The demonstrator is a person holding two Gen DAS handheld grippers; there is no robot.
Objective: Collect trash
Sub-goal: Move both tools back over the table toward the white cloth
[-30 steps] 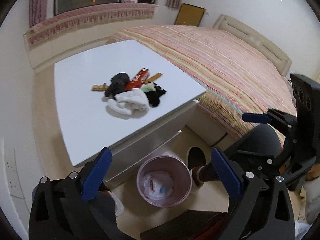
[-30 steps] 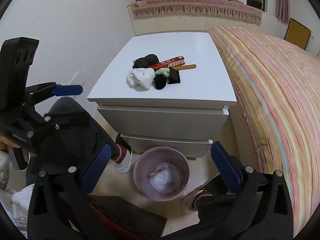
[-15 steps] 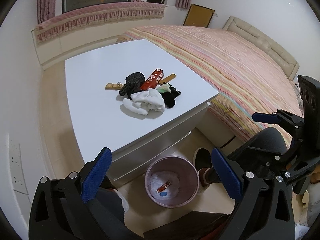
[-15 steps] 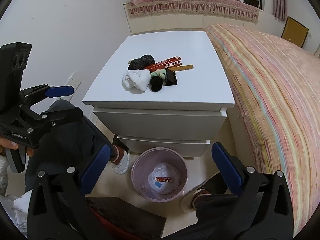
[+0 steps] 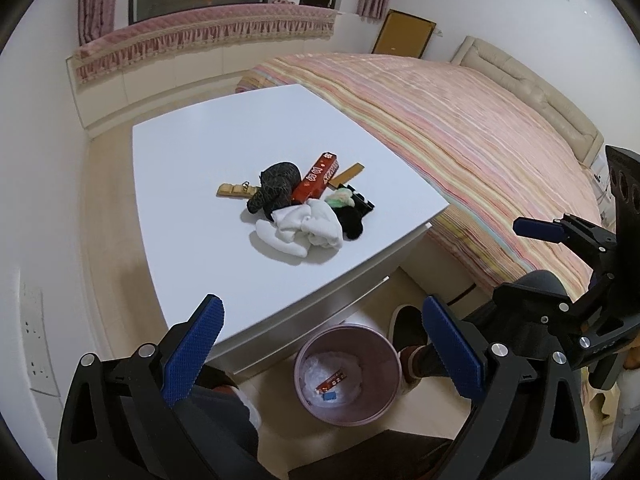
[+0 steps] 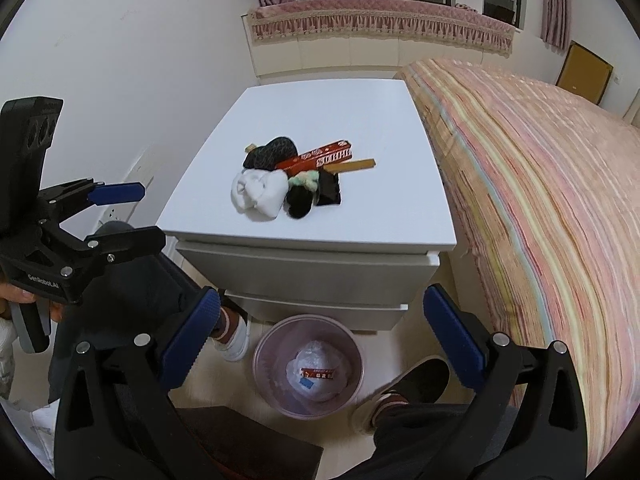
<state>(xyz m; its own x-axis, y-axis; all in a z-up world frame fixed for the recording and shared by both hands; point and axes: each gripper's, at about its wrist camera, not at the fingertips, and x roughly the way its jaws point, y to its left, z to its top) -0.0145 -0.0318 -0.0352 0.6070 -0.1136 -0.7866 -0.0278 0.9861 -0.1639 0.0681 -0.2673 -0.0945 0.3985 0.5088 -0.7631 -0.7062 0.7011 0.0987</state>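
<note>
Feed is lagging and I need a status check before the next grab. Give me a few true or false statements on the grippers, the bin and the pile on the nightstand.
1. Both grippers are open and empty. True: the left gripper and the right gripper hold nothing.
2. The pink bin stands on the nightstand. False: it is on the floor in front of the nightstand.
3. A small red wrapper lies inside the bin. True.
4. The long red box is already in the bin. False: it lies in the pile on the nightstand.
5. The white cloth hangs over the bed. False: it lies in the pile.
</note>
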